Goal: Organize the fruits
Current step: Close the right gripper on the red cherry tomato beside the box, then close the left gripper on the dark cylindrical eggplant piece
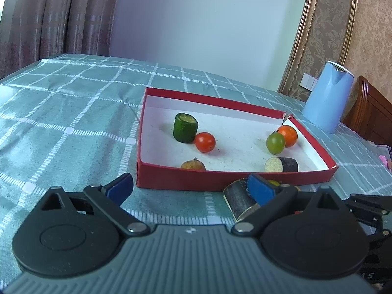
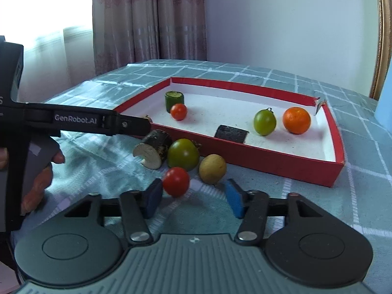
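The right gripper (image 2: 193, 199) has its blue fingers (image 2: 234, 202) apart, with a red cherry tomato (image 2: 176, 181) between them. The tomato sits close against the left finger; whether that finger touches it is hard to tell, and the right finger stands clear of it, so nothing is clamped. Just beyond lie a brown round fruit (image 2: 212, 168), a large green tomato (image 2: 183, 154) and a cut dark-skinned piece with a pale face (image 2: 153, 152), all on the cloth outside the red box (image 2: 276, 156).

The left gripper (image 1: 189, 188) has its fingers (image 1: 120, 188) wide apart and holds nothing; its right finger lies against the dark cut piece (image 1: 241, 201), which partly hides behind it. In the right wrist view this gripper reaches in from the left, with a hand (image 2: 39, 181) on its grip.

Inside the white-lined box rest a cucumber chunk (image 1: 185, 128), a second red tomato (image 1: 205, 142), a small green tomato (image 1: 275, 142), an orange (image 1: 288, 132), a dark eggplant piece (image 1: 281, 164) and a brown fruit (image 1: 193, 165) half hidden by the near wall.

The surface is a teal checked cloth (image 1: 73, 122); whether it covers a table or a bed cannot be told. A blue kettle (image 1: 327, 98) stands beyond the box, curtains (image 1: 56, 14) hang at the back, and the far box corner is torn.
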`<state>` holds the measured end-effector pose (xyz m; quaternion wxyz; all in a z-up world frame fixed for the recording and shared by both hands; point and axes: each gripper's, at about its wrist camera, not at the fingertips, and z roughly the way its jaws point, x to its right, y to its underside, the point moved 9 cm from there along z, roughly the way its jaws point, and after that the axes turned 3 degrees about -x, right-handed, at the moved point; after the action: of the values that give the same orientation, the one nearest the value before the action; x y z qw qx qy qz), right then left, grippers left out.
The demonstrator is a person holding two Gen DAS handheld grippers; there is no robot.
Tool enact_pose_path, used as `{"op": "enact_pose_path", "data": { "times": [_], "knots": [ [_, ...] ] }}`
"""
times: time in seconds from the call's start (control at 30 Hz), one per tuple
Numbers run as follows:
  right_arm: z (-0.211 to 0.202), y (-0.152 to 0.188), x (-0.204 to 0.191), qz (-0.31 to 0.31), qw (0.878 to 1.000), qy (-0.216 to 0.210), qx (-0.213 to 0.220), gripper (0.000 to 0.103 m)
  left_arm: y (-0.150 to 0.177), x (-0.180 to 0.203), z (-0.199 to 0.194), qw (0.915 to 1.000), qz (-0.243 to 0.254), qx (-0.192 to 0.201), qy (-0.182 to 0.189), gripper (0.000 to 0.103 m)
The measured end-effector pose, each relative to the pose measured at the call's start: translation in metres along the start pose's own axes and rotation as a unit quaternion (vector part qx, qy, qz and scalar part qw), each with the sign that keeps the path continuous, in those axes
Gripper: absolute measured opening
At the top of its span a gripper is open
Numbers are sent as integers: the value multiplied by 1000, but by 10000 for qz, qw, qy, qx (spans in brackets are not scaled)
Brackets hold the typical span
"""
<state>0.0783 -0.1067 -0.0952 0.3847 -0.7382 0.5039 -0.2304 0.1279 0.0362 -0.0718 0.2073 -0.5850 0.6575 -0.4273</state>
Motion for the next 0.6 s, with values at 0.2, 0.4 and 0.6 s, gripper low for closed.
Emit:
{"op": "enact_pose_path", "data": {
  "times": [0.2,0.4,0.6],
  "knots": [
    [1,-2,-8,-58,9999,-138,11,32,1,2,1,10000,30,-26,5,100],
    [-7,-3,-4,3,9998,67,192,22,1,3,0,10000,31,-32,51,101],
    [-27,2,27,-54,9963,760,397,22,7,20,-3,9984,557,-32,113,101]
  ]
}}
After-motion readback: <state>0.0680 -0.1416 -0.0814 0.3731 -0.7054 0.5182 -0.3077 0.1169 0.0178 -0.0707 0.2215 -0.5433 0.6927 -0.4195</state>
